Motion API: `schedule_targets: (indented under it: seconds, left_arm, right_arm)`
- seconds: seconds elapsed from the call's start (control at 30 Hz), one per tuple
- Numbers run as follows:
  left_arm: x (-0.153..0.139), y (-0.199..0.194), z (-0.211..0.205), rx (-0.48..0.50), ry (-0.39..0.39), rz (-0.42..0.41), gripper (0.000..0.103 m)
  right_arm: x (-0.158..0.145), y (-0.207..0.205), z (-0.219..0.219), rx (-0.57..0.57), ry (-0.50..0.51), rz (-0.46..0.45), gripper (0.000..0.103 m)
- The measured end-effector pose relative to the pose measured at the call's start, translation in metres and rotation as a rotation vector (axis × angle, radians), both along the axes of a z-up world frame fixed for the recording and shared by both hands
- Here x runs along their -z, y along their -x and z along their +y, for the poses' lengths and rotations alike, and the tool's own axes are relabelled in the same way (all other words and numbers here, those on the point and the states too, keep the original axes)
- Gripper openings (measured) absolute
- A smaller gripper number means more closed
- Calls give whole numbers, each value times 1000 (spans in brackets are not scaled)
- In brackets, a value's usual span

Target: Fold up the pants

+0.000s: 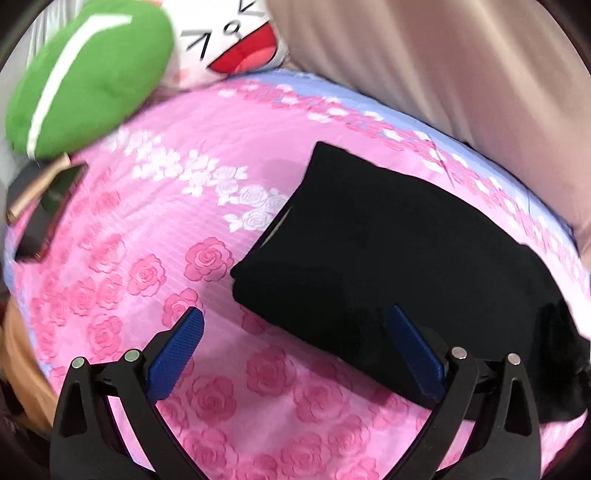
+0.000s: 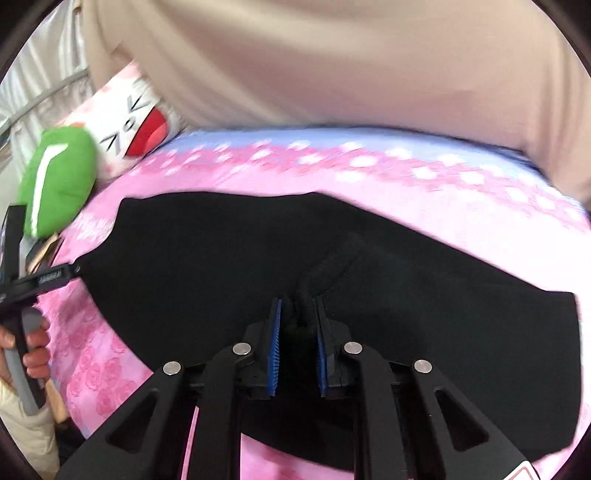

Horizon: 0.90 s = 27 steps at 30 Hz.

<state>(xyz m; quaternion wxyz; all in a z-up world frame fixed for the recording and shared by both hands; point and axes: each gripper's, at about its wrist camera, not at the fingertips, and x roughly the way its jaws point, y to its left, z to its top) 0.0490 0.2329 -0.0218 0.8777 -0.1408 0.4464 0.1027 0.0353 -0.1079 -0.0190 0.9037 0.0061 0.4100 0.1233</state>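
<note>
While the black pants (image 1: 388,251) lie folded into a thick bundle on the pink rose-patterned bedspread (image 1: 155,229), the left gripper (image 1: 295,350) hangs just off their near edge with its blue-padded fingers spread wide and nothing between them; one finger stands over the bedspread, the other over the pants' near border. From the right wrist view the pants (image 2: 229,251) stretch across the bedspread (image 2: 461,206), and the right gripper (image 2: 298,332) sits at their near middle, its fingers drawn close together and pinching a bunched ridge of the black cloth. Beyond the pants, against the far edge of the bedspread, hangs a beige curtain (image 1: 461,74). Well to the left of the pants rest a green cushion (image 1: 88,74) and a white cartoon-face pillow (image 1: 229,33), touching each other. Nearer than the green cushion, a dark phone (image 1: 48,214) lies at the bedspread's left edge.
</note>
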Motion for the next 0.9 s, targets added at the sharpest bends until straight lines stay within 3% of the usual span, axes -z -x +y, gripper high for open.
schedule_targets:
  seconds: [0.07,0.13,0.17,0.23,0.3,0.37,0.5,0.6,0.67,0.73,0.87,0.9]
  left_arm:
    - [8,-9,5,22,69,7,98]
    - [16,-16,3,33,102,8,98]
    - [16,-17,1,33,89,-5,90]
    - [13,-20,-3,34,63,-13,74]
    - [11,-22,-7,50,75,-16,32]
    - [1,-23,-19,67,75,-25,19]
    - [-54,-13,-71,170,16,-146,17]
    - [-99,3,-131,332,29,-239,17]
    - [-112,11,-176,452,36,-252,17]
    - [-107,19,-226,547,8,-229,24]
    - [-56,23,-294,683,-22,-71,61]
    - [-43,27,-305,687,-48,-43,64]
  right_arm:
    - [19,-10,11,13,53,33,24]
    - [13,-4,11,26,-4,8,39]
    - [8,1,8,28,-36,3,42]
    - [-5,13,-7,61,-72,-25,58]
    - [-18,32,-27,115,-79,-64,66]
    - [-23,46,-52,181,-85,-84,70]
    - [-23,67,-100,288,-87,-81,71]
    - [-22,77,-125,337,-131,-83,71]
    - [-20,82,-135,355,-146,-87,71]
    - [-16,86,-144,372,-153,-86,71]
    - [-5,87,-157,394,-165,-60,72]
    - [-2,88,-161,399,-163,-51,72]
